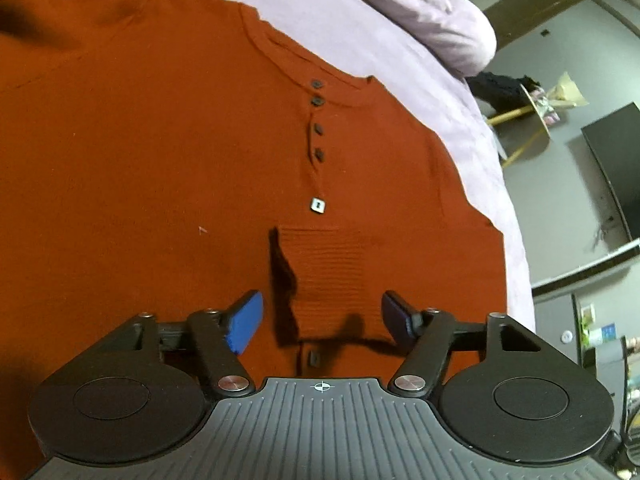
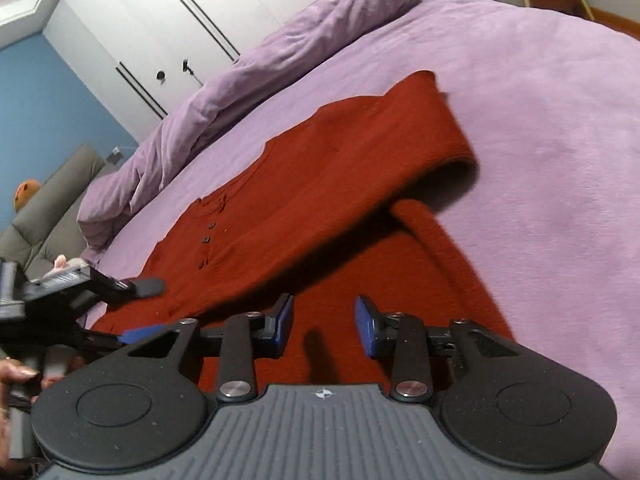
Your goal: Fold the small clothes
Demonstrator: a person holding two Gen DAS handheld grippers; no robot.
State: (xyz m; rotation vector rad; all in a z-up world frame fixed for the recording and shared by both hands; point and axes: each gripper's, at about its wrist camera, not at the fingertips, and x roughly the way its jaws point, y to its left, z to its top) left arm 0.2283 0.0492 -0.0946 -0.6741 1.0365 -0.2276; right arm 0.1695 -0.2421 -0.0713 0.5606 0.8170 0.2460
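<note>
A rust-red knit henley sweater (image 1: 160,160) lies spread on a lilac bed (image 1: 360,32), dark buttons (image 1: 318,100) down its placket. One sleeve is folded across the chest, its ribbed cuff (image 1: 328,272) between the fingers of my left gripper (image 1: 322,320), which is open and hovers just over it. In the right wrist view the sweater (image 2: 320,184) runs away from my right gripper (image 2: 324,328), which is open and empty over the lower body. The folded sleeve (image 2: 420,148) lies across the sweater. The left gripper (image 2: 132,308) shows at the left edge of that view.
A lilac duvet roll (image 2: 240,80) lies along the far side of the bed. White wardrobe doors (image 2: 180,12) and a grey sofa (image 2: 52,208) stand behind. A stool (image 1: 524,120) and a dark TV (image 1: 616,168) stand beside the bed's edge.
</note>
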